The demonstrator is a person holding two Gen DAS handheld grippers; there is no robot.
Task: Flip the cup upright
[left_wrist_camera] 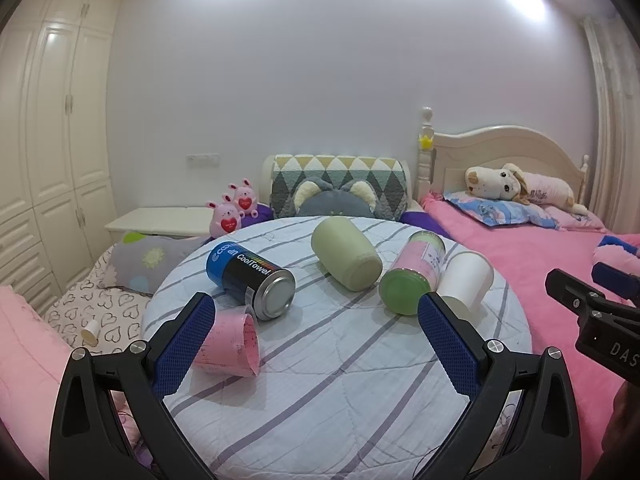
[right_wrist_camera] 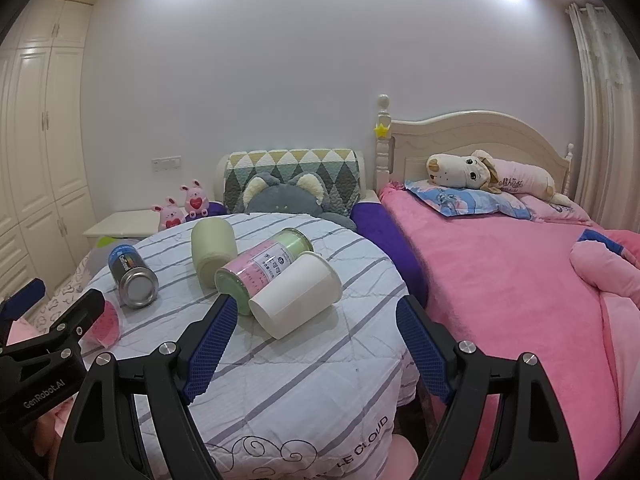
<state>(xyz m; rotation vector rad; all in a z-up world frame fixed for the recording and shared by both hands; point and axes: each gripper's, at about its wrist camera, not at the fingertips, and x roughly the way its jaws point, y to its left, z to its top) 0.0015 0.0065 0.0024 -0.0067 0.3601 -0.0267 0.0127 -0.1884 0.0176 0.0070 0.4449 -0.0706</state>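
Several containers lie on their sides on a round table with a striped cloth (left_wrist_camera: 340,380). A white paper cup (right_wrist_camera: 296,294) lies just ahead of my right gripper (right_wrist_camera: 314,328), its base toward me; it also shows in the left wrist view (left_wrist_camera: 466,280). A pink cup (left_wrist_camera: 232,346) lies beside the left finger of my left gripper (left_wrist_camera: 316,326). Both grippers are open and empty. A pale green cup (left_wrist_camera: 346,258), a pink-and-green can (left_wrist_camera: 412,276) and a blue-black can (left_wrist_camera: 252,276) lie further back.
A pink-covered bed (right_wrist_camera: 500,280) runs along the right of the table. Plush toys and a patterned cushion (left_wrist_camera: 340,188) sit behind it. A white wardrobe (left_wrist_camera: 48,140) stands at the left. A small cup (left_wrist_camera: 90,332) lies on the heart-print bedding below left.
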